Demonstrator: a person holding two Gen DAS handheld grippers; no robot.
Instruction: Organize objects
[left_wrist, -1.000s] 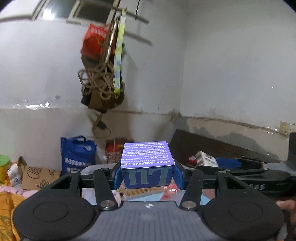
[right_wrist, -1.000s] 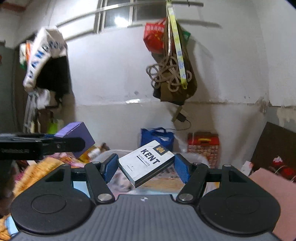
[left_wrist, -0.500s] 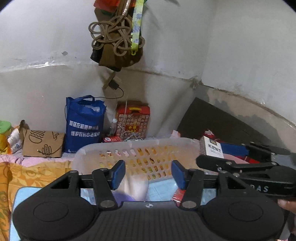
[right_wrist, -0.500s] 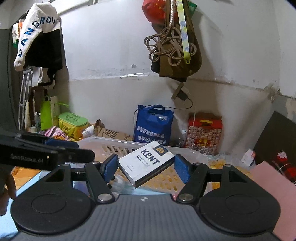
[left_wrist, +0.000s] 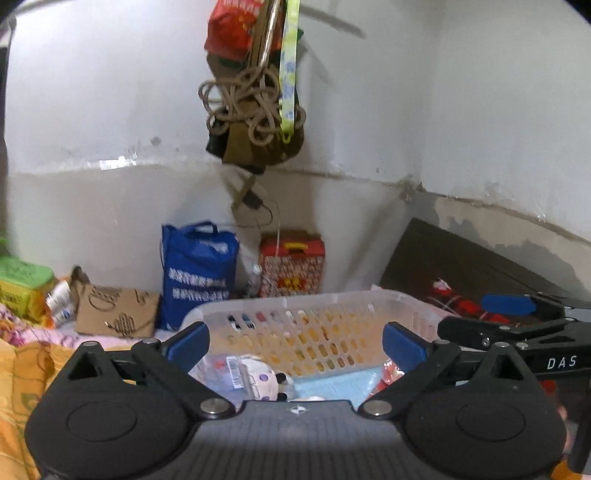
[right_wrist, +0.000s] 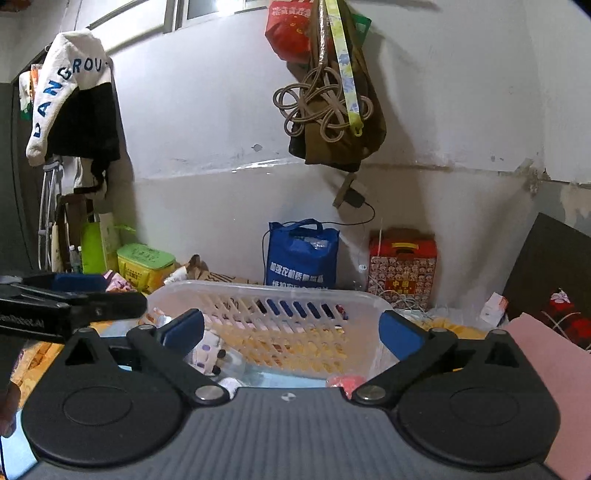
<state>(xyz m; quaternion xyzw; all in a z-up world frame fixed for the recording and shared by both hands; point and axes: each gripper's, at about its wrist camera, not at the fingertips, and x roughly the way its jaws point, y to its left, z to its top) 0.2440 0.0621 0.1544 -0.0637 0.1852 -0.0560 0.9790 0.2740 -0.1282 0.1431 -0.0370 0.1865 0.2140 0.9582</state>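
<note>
A translucent white plastic basket stands just ahead of both grippers; it also shows in the right wrist view. Small packets and a white panda-like item lie in it. My left gripper is open and empty, held over the basket's near side. My right gripper is open and empty over the same basket. The right gripper shows at the right of the left wrist view, and the left gripper at the left of the right wrist view. The purple box and the KENT pack are not visible.
A blue bag and a red patterned box stand against the wall behind the basket. A brown bag with rope hangs above. A green box sits at left, a dark board and pink sheet at right.
The left gripper let go of the purple box about a second ago and has opened wider. The right gripper has opened and released the KENT pack. Both views tilted up slightly.
</note>
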